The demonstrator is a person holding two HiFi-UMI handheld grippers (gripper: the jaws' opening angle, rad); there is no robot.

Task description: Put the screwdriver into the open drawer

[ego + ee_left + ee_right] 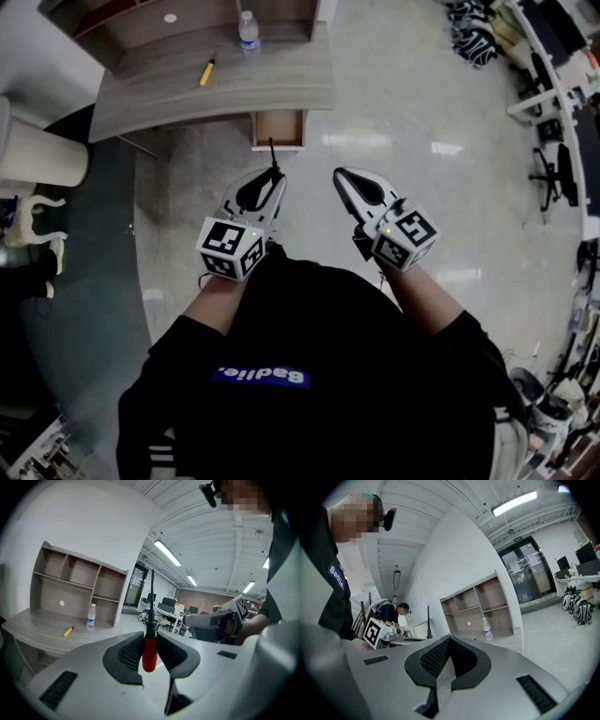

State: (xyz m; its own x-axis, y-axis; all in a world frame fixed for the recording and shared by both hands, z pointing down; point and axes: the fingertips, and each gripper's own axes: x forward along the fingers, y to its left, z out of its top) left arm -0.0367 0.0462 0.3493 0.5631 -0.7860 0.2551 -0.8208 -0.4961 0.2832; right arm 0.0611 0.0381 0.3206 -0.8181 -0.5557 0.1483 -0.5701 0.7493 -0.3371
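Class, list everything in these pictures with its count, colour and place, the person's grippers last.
desk: one, grey wood, ahead of the person
open drawer: one, brown inside, at the desk's front edge
shelf unit: one, brown, at the desk's back
water bottle: one, clear, on the desk
yellow tool: one, yellow, on the desk
screwdriver: one, red handle, in the left gripper
left gripper: one, white, shut on the screwdriver
right gripper: one, white, shut, empty

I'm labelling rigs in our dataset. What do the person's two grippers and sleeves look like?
Both the left gripper and right gripper have white, tapering shells with black ribbed fingers. Each carries a white cube printed with black square markers and a small green light. The person wears a black top with white-striped sleeves.
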